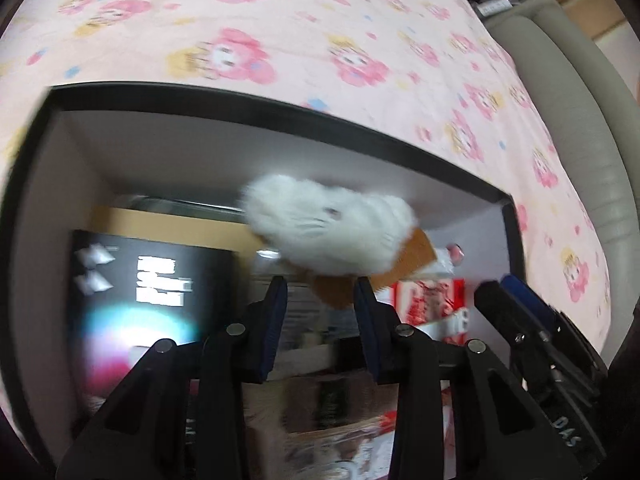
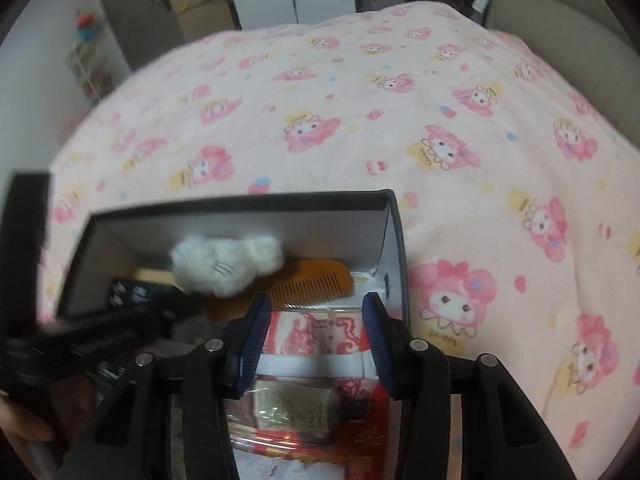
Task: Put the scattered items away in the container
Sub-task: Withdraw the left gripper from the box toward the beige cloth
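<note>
Pink cartoon-print blanket [image 2: 360, 120] fills the background; black cardboard box [image 2: 394, 216] at lower centre holds fluffy white plush toy [image 2: 226, 262] over orange wooden comb [image 2: 308, 284]. Plush looks light and squashy, best pinched mid-body; left gripper [image 1: 320, 292] and right gripper [image 2: 316, 312] both spread, holding nothing.

I count one black box [image 2: 394, 232] at lower centre of the frame, holding one white plush toy [image 2: 226, 262], one wooden comb [image 2: 308, 284], one red packet [image 2: 320, 334] and one black carton [image 1: 152, 280].

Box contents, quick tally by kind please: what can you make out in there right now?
Fluffy white toy: 1
Wooden comb: 1
Black packet: 1
Red-and-white packet: 1
Clear sachet: 1
Total: 5 I can tell apart in the box; blur may hide more.
</note>
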Motion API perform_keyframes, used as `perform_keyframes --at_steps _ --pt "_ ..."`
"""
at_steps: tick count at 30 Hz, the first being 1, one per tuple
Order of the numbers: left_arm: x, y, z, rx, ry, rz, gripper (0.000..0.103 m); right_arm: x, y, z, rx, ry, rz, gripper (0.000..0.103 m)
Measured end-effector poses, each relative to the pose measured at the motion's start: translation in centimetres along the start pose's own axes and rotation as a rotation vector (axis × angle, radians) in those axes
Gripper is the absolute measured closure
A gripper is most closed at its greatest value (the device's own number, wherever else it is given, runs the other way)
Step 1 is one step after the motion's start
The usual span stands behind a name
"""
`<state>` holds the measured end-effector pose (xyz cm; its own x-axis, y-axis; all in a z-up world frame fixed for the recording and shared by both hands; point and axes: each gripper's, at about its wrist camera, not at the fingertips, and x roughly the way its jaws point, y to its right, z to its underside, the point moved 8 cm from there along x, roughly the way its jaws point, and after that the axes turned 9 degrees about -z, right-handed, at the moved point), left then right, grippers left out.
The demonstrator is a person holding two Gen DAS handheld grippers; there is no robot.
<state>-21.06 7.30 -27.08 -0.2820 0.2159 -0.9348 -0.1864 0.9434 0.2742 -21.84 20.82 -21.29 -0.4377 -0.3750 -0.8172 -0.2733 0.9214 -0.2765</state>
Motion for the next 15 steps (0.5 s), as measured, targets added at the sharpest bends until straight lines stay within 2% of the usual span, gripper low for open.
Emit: perform_keyframes --at_steps 5,7,15 --pt "1.3 3.0 0.8 0.077 -0.078 0.115 0.073 -1.0 0.0 -0.4 -0.006 0.044 0.02 0.06" --pt "1.2 3.3 0.8 0.054 -0.097 0.176 0.073 -1.3 0.1 -0.5 0.007 0.051 0.01 0.06" --pt "-1.6 -0.2 -0.8 -0.06 0.043 0.092 0.074 -2.1 1.1 -1.0 0.089 0.057 -0.117 0.062"
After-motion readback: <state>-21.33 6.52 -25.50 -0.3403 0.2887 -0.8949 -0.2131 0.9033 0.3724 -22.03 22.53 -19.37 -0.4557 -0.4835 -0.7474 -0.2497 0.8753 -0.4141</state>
